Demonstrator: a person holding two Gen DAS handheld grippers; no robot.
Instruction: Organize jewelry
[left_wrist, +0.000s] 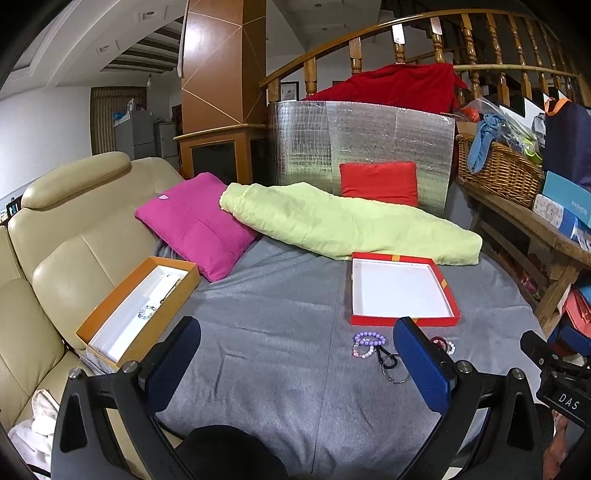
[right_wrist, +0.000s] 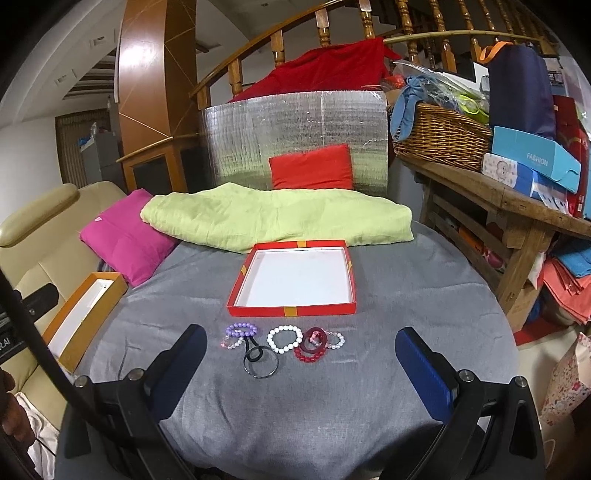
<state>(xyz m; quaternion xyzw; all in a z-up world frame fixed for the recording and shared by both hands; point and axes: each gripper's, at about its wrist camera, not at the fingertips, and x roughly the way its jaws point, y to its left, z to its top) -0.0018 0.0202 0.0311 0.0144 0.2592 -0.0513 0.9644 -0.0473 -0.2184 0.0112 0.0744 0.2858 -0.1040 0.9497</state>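
Several bracelets lie in a row on the grey cloth: a purple bead bracelet (right_wrist: 242, 329), a white bead bracelet (right_wrist: 284, 339), a red bead bracelet (right_wrist: 310, 356), a dark red bangle (right_wrist: 314, 339), and a black ring (right_wrist: 260, 362). Behind them sits a shallow red box (right_wrist: 291, 306) with a white floor, nothing in it. At the left an orange box (left_wrist: 140, 306) holds a small bead bracelet (left_wrist: 146, 313). My right gripper (right_wrist: 301, 350) hangs open just before the bracelets. My left gripper (left_wrist: 297, 339) is open over bare cloth, left of the purple bracelet (left_wrist: 367, 338).
A pink cushion (left_wrist: 195, 225), a green blanket (left_wrist: 343, 225) and a red cushion (left_wrist: 378, 182) lie behind the boxes. A cream sofa (left_wrist: 55, 258) is at the left. A wooden bench (right_wrist: 517, 206) with a wicker basket (right_wrist: 439, 138) and boxes stands at the right.
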